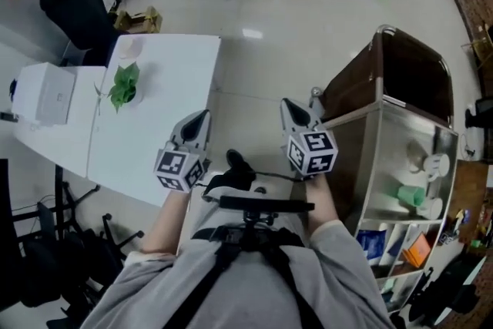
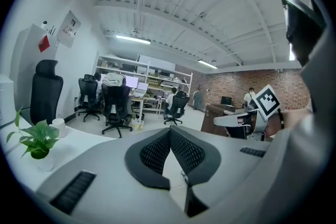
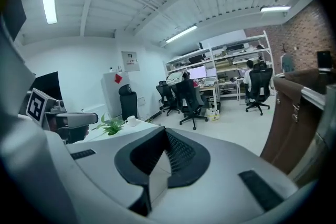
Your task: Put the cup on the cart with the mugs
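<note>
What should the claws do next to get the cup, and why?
Probably move the left gripper forward toward the cup, opening its jaws on the way. It and the right gripper are shut and empty, and the cup stands at the table's far end, beyond the plant.

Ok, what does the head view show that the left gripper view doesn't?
Only the head view: the mugs on the cart's shelves, and the left gripper from outside. Only the left gripper view: its own jaws, shut and empty, and people at desks. Both: the white cup, the plant, the right gripper.
</note>
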`<state>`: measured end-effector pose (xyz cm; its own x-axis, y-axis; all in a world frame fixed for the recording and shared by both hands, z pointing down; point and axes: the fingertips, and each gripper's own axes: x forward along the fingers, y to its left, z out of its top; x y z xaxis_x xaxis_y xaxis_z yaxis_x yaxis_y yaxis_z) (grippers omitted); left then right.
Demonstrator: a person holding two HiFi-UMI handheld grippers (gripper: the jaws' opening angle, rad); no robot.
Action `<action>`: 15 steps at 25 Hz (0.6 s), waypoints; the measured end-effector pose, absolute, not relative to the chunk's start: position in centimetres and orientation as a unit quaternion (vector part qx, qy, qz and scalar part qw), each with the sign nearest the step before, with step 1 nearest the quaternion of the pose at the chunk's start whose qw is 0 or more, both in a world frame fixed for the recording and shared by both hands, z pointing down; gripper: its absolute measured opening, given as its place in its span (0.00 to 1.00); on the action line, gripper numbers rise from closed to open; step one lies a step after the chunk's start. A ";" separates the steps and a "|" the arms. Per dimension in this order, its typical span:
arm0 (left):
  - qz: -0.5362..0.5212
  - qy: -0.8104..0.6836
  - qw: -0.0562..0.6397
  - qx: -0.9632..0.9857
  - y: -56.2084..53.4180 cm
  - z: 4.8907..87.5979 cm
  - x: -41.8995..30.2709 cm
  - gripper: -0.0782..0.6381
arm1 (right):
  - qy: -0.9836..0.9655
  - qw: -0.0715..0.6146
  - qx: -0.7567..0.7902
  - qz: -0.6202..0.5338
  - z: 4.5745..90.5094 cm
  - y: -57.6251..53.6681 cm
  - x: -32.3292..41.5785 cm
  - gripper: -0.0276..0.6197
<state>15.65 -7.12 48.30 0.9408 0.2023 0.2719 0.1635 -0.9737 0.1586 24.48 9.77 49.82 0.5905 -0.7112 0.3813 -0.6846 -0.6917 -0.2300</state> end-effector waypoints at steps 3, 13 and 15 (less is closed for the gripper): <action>0.147 0.083 0.077 0.983 -9.4 48.2 18.4 0.12 | 0.405 0.023 -0.885 -0.229 49.1 6.8 27.8 0.05; 0.131 0.018 0.085 0.988 -18.7 47.0 21.9 0.12 | 0.507 0.005 -0.835 -0.216 48.4 -7.9 33.0 0.05; 0.128 -0.004 0.091 0.988 -20.7 46.8 21.8 0.12 | 0.537 -0.008 -0.817 -0.210 47.8 -11.2 33.6 0.05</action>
<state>21.85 -20.69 46.83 0.9671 0.0158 0.2538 -0.0309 -0.9833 0.1791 33.60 -11.17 47.85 0.3342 -0.8743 0.3521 -0.8809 -0.4226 -0.2133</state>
